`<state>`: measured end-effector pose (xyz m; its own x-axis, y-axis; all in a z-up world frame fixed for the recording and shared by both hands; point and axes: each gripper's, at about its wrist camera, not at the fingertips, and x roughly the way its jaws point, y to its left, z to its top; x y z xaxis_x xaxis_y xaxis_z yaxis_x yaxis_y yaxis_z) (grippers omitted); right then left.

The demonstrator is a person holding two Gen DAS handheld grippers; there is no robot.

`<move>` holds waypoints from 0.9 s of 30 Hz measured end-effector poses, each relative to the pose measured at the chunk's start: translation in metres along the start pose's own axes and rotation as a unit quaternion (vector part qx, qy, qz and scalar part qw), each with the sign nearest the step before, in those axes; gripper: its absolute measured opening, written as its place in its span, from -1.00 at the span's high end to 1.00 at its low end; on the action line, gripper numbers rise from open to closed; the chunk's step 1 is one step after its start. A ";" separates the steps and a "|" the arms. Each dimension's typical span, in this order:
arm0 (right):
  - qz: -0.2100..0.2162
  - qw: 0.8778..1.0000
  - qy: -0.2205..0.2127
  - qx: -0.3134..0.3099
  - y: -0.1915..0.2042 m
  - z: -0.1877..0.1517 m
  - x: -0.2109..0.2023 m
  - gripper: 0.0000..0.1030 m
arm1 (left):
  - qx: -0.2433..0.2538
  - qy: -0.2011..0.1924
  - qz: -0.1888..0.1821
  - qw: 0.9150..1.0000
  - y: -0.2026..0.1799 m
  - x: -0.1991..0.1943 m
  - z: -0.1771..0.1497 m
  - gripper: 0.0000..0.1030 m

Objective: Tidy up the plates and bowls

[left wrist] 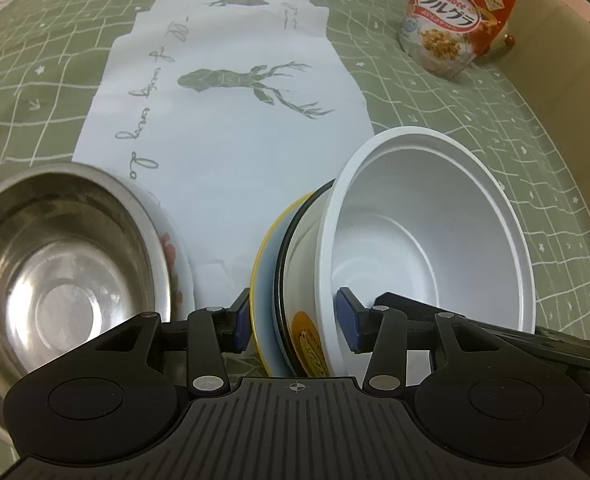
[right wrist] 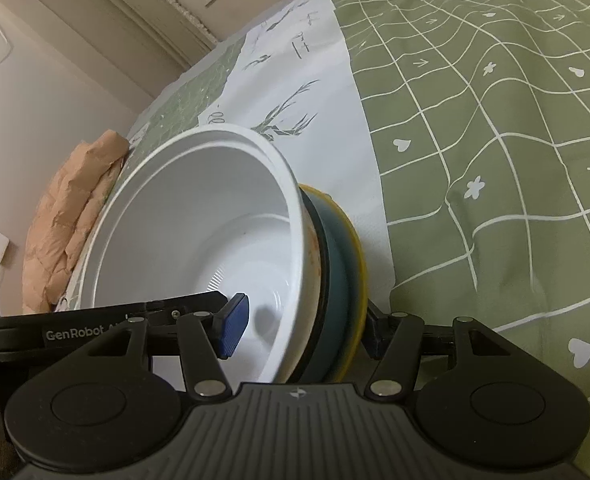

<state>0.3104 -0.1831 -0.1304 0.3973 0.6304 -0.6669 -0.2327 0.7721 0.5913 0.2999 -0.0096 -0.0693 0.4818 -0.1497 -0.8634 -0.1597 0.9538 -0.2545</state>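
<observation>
Tipped on edge near the middle of the table: a nested stack of a white bowl (left wrist: 427,240) (right wrist: 199,216), a black-rimmed bowl (left wrist: 285,256) behind it and a blue plate (left wrist: 261,280) (right wrist: 337,256) with a yellow edge at the back. Lies over the border between the white table runner (left wrist: 223,128) and the green checked tablecloth (left wrist: 495,128). Foot of the stack hidden behind the tongs.

Left tongs (left wrist: 295,320) astride all three rims, one blue pad (left wrist: 241,322) right against the yellow edge, the other just inside the white bowl. Cannot tell whether pressing or slack.

Right tongs (right wrist: 303,328) astride the same stack from the other side. Released: inner pad (right wrist: 233,326) clear of the bowl wall, outer finger half hidden behind the plate.

Writing:
- "GenRobot" in pale letters on the black bar (right wrist: 75,334) coming in from the left in the right wrist view.
- "Calbee" and "フルグラ" on the red cereal bag (left wrist: 459,16) far right on the tablecloth.
- Cursive lines and deer prints along the runner, script not legible.
- Round orange label (left wrist: 307,340) on the black-rimmed bowl's side, print too blurred to read.

To the left, well apart from the stack: a steel bowl (left wrist: 55,272) set inside a flowered dish (left wrist: 179,264).
</observation>
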 end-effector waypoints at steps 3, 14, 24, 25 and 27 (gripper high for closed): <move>0.007 1.000 0.011 0.011 -0.003 0.000 0.003 -0.14 | -0.010 0.009 -0.013 1.000 0.004 0.000 -0.001 0.07; 0.007 0.999 0.022 0.027 -0.002 0.001 0.005 -0.14 | -0.019 0.014 -0.026 0.999 0.008 0.003 0.000 0.07; 0.006 0.999 0.027 0.035 -0.002 0.000 0.006 -0.14 | -0.014 0.017 -0.030 0.999 0.010 0.002 0.000 0.07; 0.005 0.999 0.027 0.035 -0.001 0.000 0.006 -0.14 | -0.015 0.017 -0.031 0.999 0.010 0.002 0.000 0.08; 0.002 0.999 0.027 0.036 0.000 0.000 0.006 -0.14 | -0.014 0.019 -0.032 0.999 0.011 0.002 -0.001 0.09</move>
<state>0.3124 -0.1792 -0.1339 0.3473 0.6381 -0.6872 -0.1697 0.7635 0.6231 0.2983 0.0003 -0.0739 0.4595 -0.2201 -0.8605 -0.1533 0.9346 -0.3210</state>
